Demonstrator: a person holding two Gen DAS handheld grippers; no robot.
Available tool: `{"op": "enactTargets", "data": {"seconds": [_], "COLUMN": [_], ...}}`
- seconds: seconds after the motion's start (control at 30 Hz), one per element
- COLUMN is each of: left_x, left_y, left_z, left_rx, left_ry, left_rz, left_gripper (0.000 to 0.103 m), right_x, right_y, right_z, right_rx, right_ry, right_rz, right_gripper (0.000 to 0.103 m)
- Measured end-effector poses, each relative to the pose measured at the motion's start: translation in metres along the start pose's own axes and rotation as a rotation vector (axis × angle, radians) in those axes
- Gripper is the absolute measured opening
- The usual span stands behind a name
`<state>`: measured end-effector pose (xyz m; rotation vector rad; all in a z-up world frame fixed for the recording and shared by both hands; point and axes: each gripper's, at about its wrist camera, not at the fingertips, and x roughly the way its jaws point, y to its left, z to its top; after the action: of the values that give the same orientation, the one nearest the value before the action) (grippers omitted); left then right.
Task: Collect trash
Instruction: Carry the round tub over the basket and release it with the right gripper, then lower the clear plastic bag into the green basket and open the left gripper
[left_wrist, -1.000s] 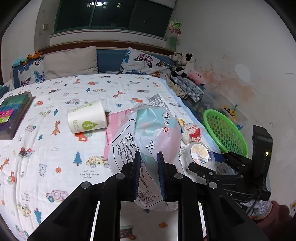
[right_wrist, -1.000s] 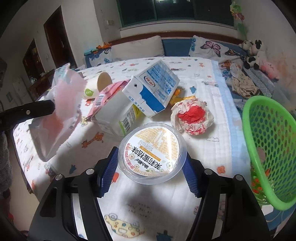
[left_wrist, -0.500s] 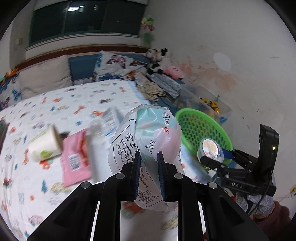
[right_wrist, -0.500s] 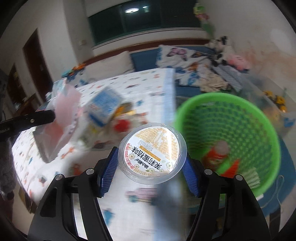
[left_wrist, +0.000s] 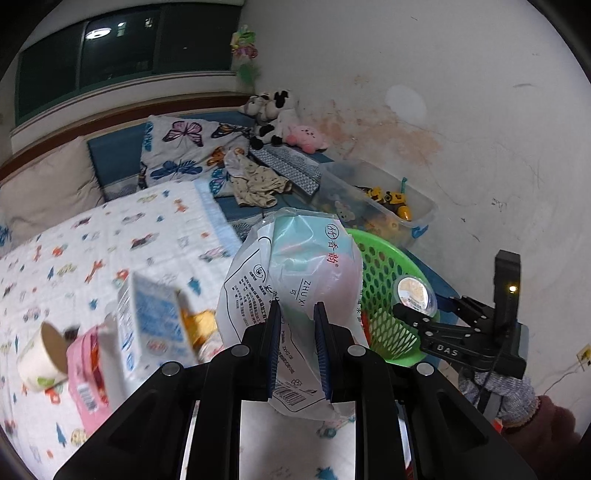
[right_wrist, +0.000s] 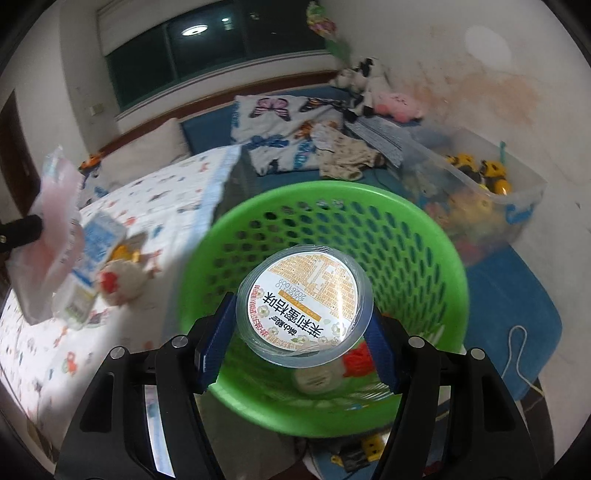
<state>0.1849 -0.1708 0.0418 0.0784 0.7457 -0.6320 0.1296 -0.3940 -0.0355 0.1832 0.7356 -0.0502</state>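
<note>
My left gripper (left_wrist: 297, 347) is shut on a crumpled plastic bag (left_wrist: 295, 273) with printed text, held up in front of the bed's edge. My right gripper (right_wrist: 301, 328) is shut on a round clear plastic cup (right_wrist: 304, 301) with an orange and white label, held over the green mesh basket (right_wrist: 417, 236). The basket (left_wrist: 384, 295) stands beside the bed and holds a few pieces of trash. On the bed lie a blue and white milk carton (left_wrist: 151, 328), a paper cup (left_wrist: 42, 356), a pink wrapper (left_wrist: 86, 380) and a red and white crumpled wrapper (right_wrist: 120, 280).
A clear bin of toys (left_wrist: 376, 203) stands against the wall behind the basket. Pillows (left_wrist: 177, 155), clothes and plush toys (left_wrist: 280, 122) lie at the bed's head. A blue mat (right_wrist: 517, 306) lies under the basket.
Both grippers have swung right from the bed toward the basket. The cup in my right gripper is now over the basket's opening. The bag has come along in my left gripper.
</note>
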Motion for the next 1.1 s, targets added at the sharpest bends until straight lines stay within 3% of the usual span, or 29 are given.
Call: {"op": "enactTargets", "data": {"seconds": [0.3, 0.87, 1.1], "left_x": [0.033, 0.117, 0.132], "left_y": [-0.02, -0.062, -0.067], "left_z": [0.013, 0.023, 0.019], "left_rx": [0.039, 0.055, 0.047], "left_ry": [0.04, 0.134, 0.16], "left_rz": [-0.014, -0.041, -0.048], "left_gripper": [0.018, 0.018, 0.019], "right_x": [0.011, -0.041, -0.048], "right_y": [-0.02, -0.021, -0.018], "right_z": [0.002, -0.021, -0.031], "right_rx": [0.038, 0.06, 0.073], "right_ry": [0.005, -0.082, -0.09], "right_rz": [-0.016, -0.051, -0.044], "right_gripper": [0.074, 0.075, 0.075]}}
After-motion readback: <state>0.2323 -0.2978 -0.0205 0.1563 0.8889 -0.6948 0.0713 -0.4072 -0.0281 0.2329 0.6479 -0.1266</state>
